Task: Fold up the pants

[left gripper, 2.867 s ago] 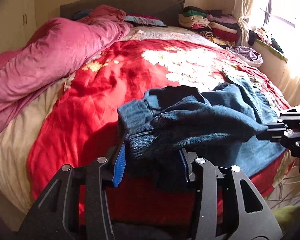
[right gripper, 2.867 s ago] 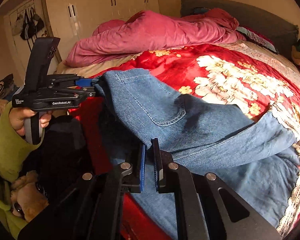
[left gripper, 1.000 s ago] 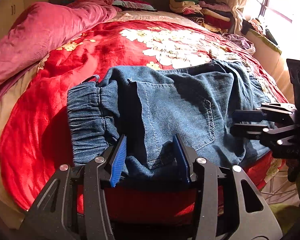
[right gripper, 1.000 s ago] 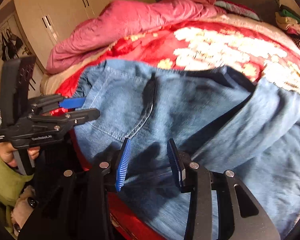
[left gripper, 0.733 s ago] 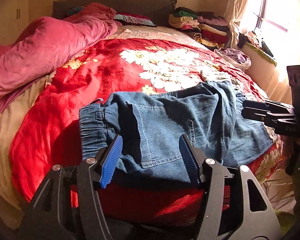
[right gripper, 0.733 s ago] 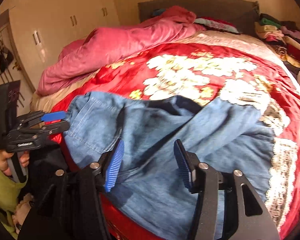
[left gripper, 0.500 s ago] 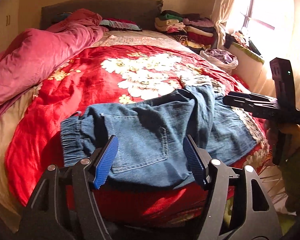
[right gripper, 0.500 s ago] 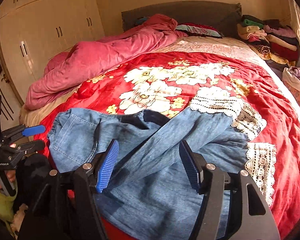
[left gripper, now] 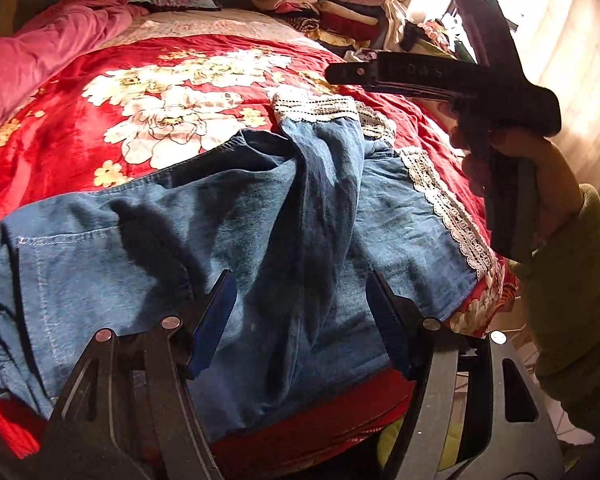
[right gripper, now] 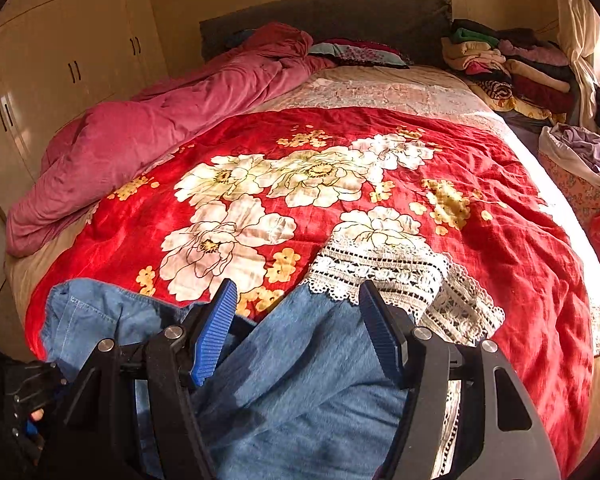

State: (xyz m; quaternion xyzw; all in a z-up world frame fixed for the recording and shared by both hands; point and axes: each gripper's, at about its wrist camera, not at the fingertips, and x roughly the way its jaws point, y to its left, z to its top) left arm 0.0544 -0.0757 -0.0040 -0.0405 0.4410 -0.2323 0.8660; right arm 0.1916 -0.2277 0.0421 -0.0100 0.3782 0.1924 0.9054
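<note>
Now the blue denim lace-hemmed pants point(left gripper: 260, 216), spread across the frame's lower half on the red floral blanket point(right gripper: 500, 208), are best regripped at the hems, since the left gripper point(left gripper: 300, 316) and right gripper point(right gripper: 296, 332) are held agape, empty.

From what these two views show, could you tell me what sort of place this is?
A home bedroom, most likely: a bed under a red floral blanket, built-in wardrobes, and folded clothes stacked by the headboard.
</note>
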